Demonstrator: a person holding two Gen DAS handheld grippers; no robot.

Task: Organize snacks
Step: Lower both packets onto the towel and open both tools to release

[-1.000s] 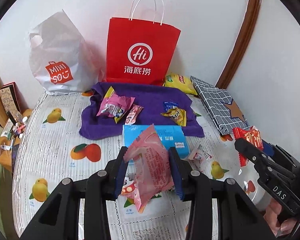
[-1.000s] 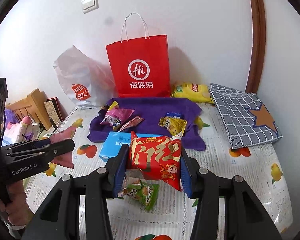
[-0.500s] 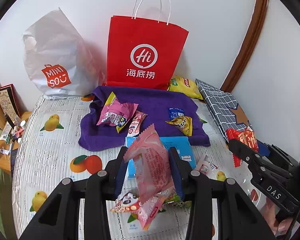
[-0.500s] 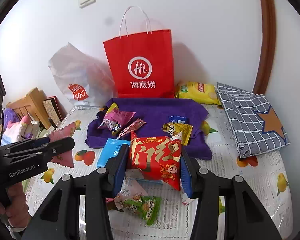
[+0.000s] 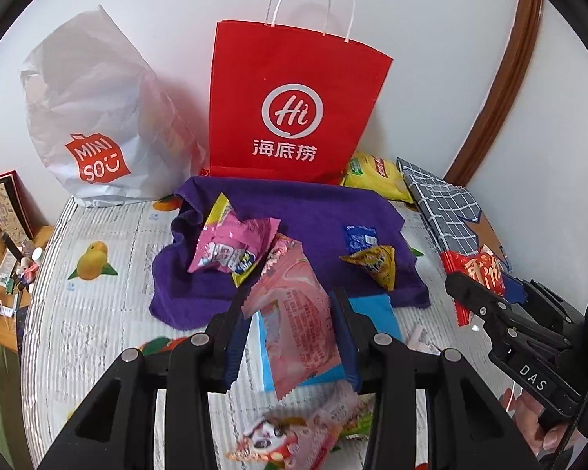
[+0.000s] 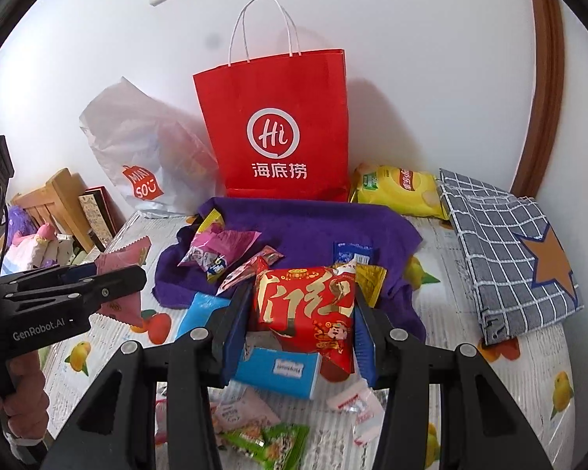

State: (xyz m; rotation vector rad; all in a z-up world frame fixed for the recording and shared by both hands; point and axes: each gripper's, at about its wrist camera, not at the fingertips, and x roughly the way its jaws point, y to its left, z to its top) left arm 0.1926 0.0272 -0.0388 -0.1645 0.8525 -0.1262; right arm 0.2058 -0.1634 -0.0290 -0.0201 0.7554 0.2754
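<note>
My left gripper is shut on a pink snack packet, held above the table; it also shows in the right wrist view. My right gripper is shut on a red snack packet with gold lettering, also seen at the right of the left wrist view. A purple towel lies ahead with a pink packet, a small blue packet and a yellow packet on it. A red paper bag stands behind it against the wall.
A white Miniso plastic bag stands at the back left. A yellow chips bag and a folded grey checked cloth lie at the right. A blue tissue pack and loose small packets lie near the grippers. Clutter borders the table's left edge.
Both grippers have moved forward toward the purple towel and red bag, still holding their packets. The bag and towel look larger and nearer now.
</note>
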